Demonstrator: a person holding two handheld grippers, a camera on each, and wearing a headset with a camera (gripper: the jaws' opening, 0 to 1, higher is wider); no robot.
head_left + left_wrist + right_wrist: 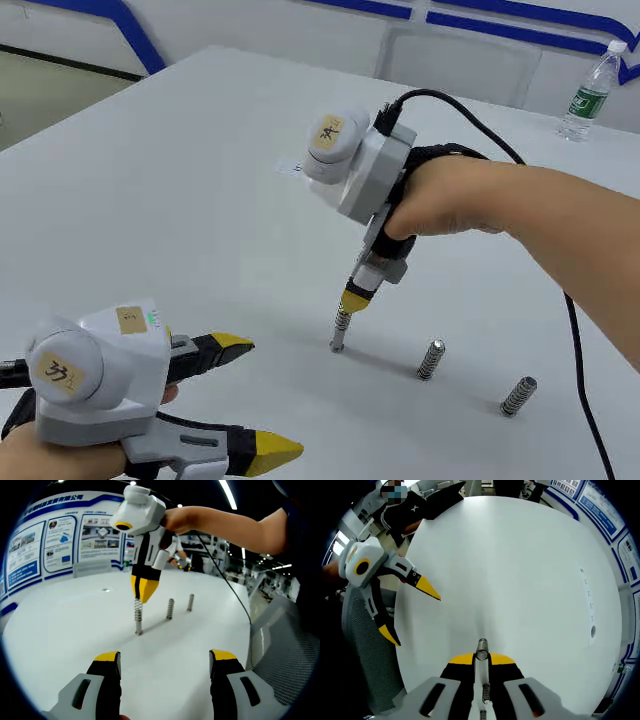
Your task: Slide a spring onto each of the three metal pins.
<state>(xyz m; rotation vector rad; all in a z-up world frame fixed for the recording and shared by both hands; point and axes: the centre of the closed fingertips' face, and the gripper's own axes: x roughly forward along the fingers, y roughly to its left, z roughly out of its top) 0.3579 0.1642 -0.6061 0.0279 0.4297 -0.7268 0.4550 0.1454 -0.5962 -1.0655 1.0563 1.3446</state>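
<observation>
The last spring [342,322] is pinched in the closed right gripper [355,300] and is part-threaded over the leftmost pin [338,345], well in from the desk's [150,200] near edge; the middle pin [431,359] and right-hand pin [518,396] are already sleeved. The left gripper [260,400] is held spread wide and empty by the near edge. If the spring is released while skewed, it could be snagged on the pin's tip and flicked off, or the seemingly free-standing pin could be toppled.

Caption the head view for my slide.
Right claw grips a spring on the third pin, beside two pins already fitted with springs; left claw open.
</observation>
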